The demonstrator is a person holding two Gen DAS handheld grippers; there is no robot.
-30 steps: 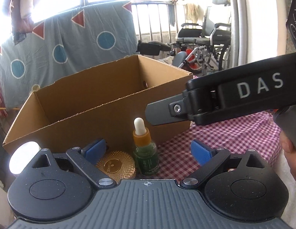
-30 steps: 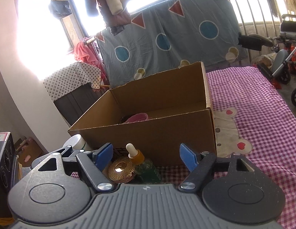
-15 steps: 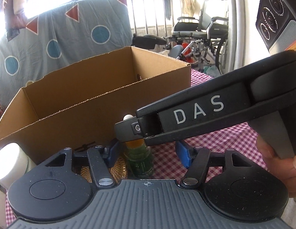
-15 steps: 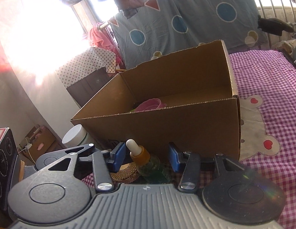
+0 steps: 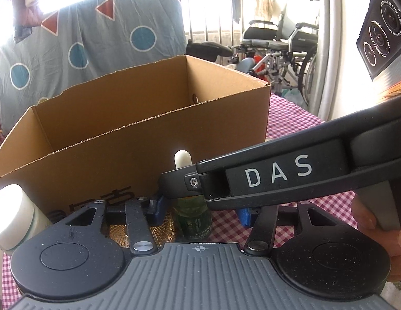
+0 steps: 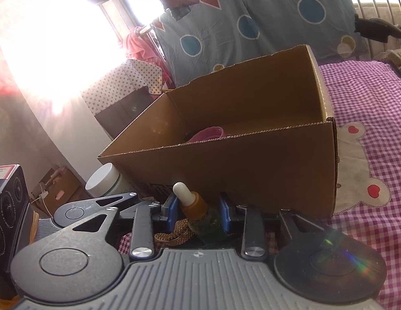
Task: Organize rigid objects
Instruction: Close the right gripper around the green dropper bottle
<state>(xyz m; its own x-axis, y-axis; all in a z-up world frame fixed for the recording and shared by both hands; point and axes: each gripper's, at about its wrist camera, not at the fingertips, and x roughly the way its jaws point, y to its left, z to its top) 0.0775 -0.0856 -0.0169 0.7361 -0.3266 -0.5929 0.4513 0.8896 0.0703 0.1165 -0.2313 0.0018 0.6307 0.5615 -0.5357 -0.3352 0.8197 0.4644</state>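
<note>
Nearest to me in the right wrist view, my right gripper (image 6: 199,213) has its blue pads (image 6: 171,210) closed in against the green glass dropper bottle with amber collar and white rubber bulb (image 6: 197,213), one pad on each side of it, so I read the jaws as clamped on the bottle. The bottle leans left in that view, on the pink-and-white checked tablecloth (image 6: 368,235) just in front of the box.

Touching or just left of the bottle sits a round gold ribbed jar lid (image 6: 172,233), partly hidden by the fingers.

In the left wrist view my left gripper (image 5: 200,210) has jaws apart, blue pads (image 5: 245,215) on either side of the same bottle (image 5: 194,218) with gaps showing; the gold lid (image 5: 117,233) is under its left finger. The right tool's black body marked DAS (image 5: 278,173) crosses in front of the bottle neck. I can't tell whether the left pads touch the glass.

Far left, a white round-capped plastic jar (image 5: 13,210) stands beside the box corner.

Behind all this, the open brown cardboard box (image 6: 252,170) holds a pink round cup-like object (image 6: 206,134) near its left side.

Farther: blue patterned blanket (image 5: 84,36), wheelchair (image 5: 278,49).
</note>
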